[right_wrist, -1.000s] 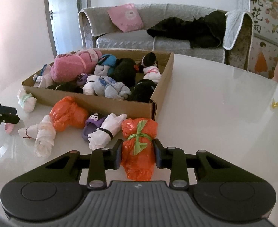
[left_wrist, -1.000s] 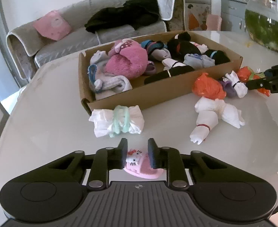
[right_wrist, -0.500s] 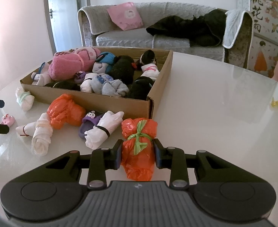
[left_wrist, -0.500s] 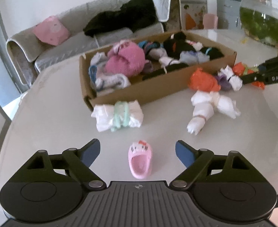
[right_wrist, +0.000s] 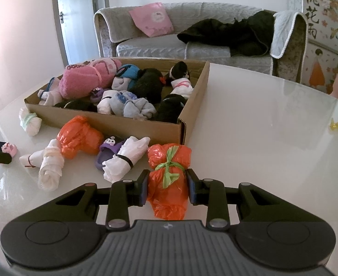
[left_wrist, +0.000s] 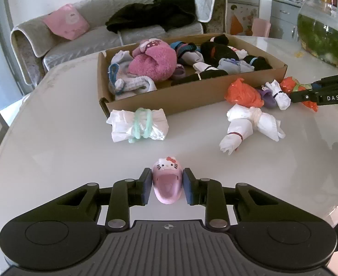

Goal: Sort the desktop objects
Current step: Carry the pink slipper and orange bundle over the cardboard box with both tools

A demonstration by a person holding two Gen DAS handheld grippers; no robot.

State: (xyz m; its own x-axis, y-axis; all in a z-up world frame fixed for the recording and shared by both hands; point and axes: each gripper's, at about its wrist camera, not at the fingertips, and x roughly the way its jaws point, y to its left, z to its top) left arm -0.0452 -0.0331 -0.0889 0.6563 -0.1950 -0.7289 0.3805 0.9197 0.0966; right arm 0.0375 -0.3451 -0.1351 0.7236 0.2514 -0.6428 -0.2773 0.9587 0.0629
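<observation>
A small pink Hello Kitty slipper (left_wrist: 167, 183) lies on the white table between the pads of my left gripper (left_wrist: 166, 188), which is shut on it. It also shows in the right wrist view (right_wrist: 9, 149). My right gripper (right_wrist: 167, 187) is shut on an orange bag bundle tied with green ribbon (right_wrist: 169, 177), next to the corner of the cardboard box (right_wrist: 127, 124). The box (left_wrist: 192, 96) holds a pink plush slipper (left_wrist: 154, 59) and several rolled socks.
Loose on the table by the box: a white bundle with green bands (left_wrist: 138, 125), a white sock bundle (left_wrist: 249, 124), a second orange bag (right_wrist: 79, 136), a purple slipper (right_wrist: 110, 149) and a white roll (right_wrist: 125, 158). A fish tank (left_wrist: 323, 32) stands at the far right.
My left gripper opened wide half a second ago and has now closed again on the pink slipper. My right gripper kept hold of the orange bundle and barely moved.
</observation>
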